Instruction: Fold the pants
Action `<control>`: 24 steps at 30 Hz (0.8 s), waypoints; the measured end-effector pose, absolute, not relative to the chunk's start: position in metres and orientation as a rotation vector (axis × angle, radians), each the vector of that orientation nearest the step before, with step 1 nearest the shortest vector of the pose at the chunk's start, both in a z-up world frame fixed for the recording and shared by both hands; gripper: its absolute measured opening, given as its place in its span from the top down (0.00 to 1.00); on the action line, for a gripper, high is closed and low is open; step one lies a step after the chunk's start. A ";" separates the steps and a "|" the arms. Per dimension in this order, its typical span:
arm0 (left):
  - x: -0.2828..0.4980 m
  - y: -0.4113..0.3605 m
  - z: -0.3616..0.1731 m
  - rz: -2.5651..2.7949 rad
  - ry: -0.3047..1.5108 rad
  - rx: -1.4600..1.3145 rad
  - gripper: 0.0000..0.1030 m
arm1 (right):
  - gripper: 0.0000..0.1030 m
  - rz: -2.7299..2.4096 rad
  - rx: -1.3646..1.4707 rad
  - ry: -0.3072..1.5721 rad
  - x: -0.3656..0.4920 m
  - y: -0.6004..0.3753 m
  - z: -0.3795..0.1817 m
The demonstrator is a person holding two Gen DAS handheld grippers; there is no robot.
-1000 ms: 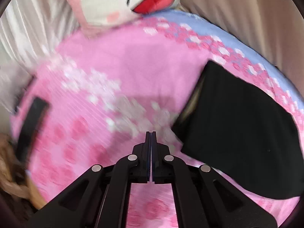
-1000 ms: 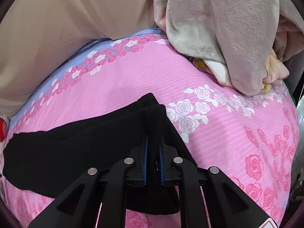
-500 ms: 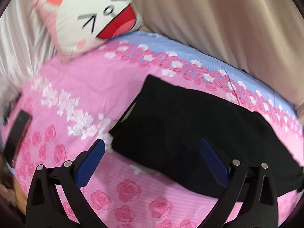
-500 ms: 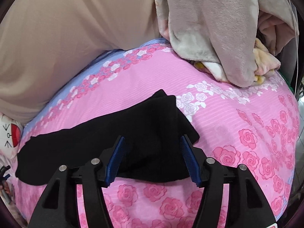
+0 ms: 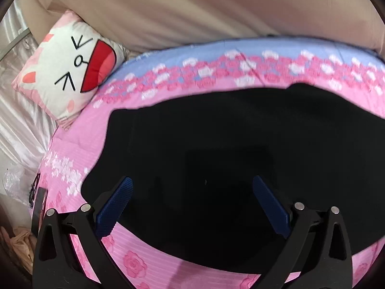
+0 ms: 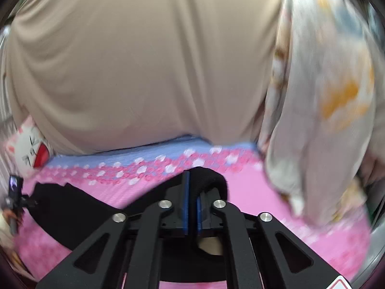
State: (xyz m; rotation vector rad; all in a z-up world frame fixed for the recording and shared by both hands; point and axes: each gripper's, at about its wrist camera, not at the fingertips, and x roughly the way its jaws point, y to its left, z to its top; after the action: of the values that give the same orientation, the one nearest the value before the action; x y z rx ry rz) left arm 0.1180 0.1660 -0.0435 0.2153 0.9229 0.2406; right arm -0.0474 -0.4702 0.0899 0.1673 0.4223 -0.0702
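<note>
Across the pink rose-print bedspread (image 5: 72, 142), the black pants (image 5: 216, 144) lie flat, spanning left to right, with a cat-face pillow (image 5: 69, 72) at far left. My right gripper (image 6: 191, 207) pinches a raised fold of the pants' right end between pressed-together pads; my left gripper (image 5: 192, 200) hovers spread over the left end, touching nothing that I can see. To fold well, I judge I should carry the pinched end leftward, low and level, aligning edges before releasing.

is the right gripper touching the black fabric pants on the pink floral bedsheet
Touching. The right wrist view shows the right gripper shut on a raised fold of the black fabric pants, cloth pinched between the blue pads.
</note>
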 end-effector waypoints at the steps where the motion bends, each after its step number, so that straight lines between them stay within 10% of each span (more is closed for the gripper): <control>1: 0.117 0.165 -0.049 0.235 0.933 0.208 0.05 | 0.76 -0.103 0.128 0.472 -0.051 -0.476 0.076; 2: 0.116 0.166 -0.053 0.235 0.938 0.200 0.05 | 0.50 -0.154 0.116 0.545 -0.052 -0.485 0.055; 3: 0.114 0.167 -0.056 0.233 0.946 0.190 0.05 | 0.47 -0.244 0.125 0.681 -0.054 -0.503 0.015; 7: 0.114 0.166 -0.061 0.239 0.967 0.174 0.05 | 0.50 -0.413 0.373 0.845 -0.102 -0.552 -0.062; 16: 0.121 0.140 -0.051 0.202 0.955 0.161 0.05 | 0.41 -0.241 0.444 0.828 -0.058 -0.528 -0.051; 19: 0.116 0.136 -0.050 0.197 0.951 0.170 0.05 | 0.61 -0.257 0.320 0.939 -0.022 -0.506 -0.073; 20: 0.116 0.137 -0.050 0.202 0.951 0.176 0.05 | 0.89 -0.269 0.252 0.939 -0.016 -0.497 -0.069; 24: 0.121 0.153 -0.049 0.251 0.956 0.179 0.05 | 0.89 -0.261 0.215 0.749 -0.017 -0.488 -0.001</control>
State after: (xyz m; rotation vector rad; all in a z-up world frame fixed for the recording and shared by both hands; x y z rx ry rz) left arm 0.1214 0.1532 -0.0487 0.1790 0.9563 0.2506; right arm -0.0165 -0.4877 -0.0013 0.2152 0.7489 -0.2606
